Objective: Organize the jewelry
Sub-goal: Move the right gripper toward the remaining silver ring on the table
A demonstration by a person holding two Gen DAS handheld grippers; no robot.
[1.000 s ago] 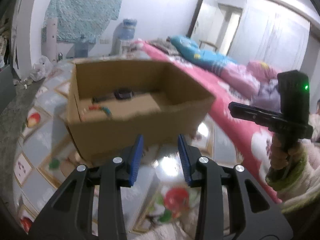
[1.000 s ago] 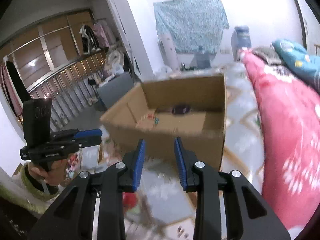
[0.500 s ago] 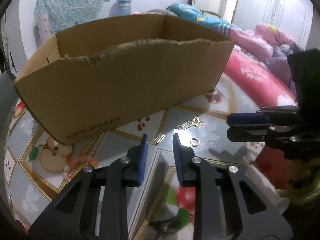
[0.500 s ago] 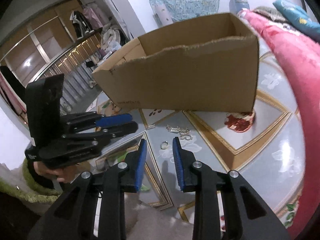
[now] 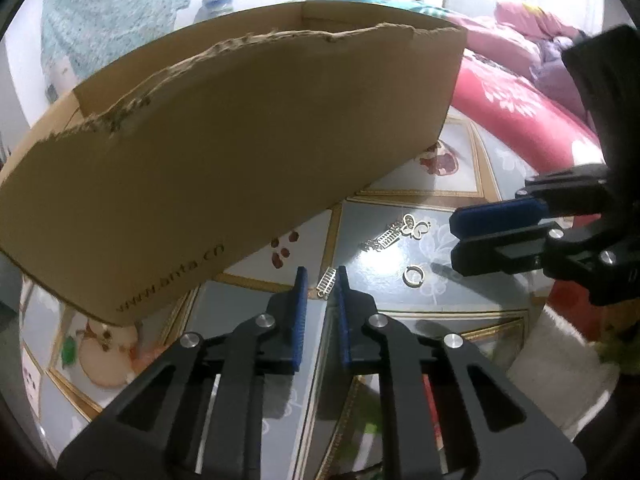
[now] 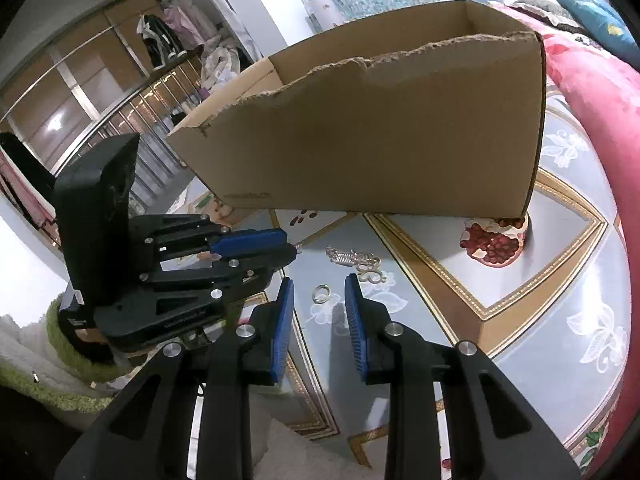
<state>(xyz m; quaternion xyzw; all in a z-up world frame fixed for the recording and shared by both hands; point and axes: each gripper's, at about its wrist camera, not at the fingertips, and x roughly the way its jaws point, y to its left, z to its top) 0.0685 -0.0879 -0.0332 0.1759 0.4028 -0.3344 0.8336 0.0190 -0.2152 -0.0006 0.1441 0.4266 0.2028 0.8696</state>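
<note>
A brown cardboard box (image 5: 224, 160) stands on the patterned tabletop; it also shows in the right wrist view (image 6: 380, 136). In front of it lie a small silver ladder-shaped earring (image 5: 326, 282), a second silver earring with a butterfly charm (image 5: 400, 232), and a silver ring (image 5: 412, 275). My left gripper (image 5: 322, 280) is open a narrow gap, with the ladder earring between its fingertips. My right gripper (image 6: 319, 292) is open, low over the table, with the ring (image 6: 321, 293) just ahead between its tips. The butterfly earring (image 6: 360, 262) lies beyond it.
A glossy tablecloth (image 6: 540, 320) with fruit pictures covers the table. A red floral quilt (image 5: 520, 116) lies to the right. A railing and hanging clothes (image 6: 160, 44) are at the back left. A white-green fuzzy cloth (image 6: 48, 364) lies at the near left edge.
Both grippers have dropped from above the box to the table in front of it. The left jaws have narrowed around the ladder earring. The right gripper has moved in on the ring.
</note>
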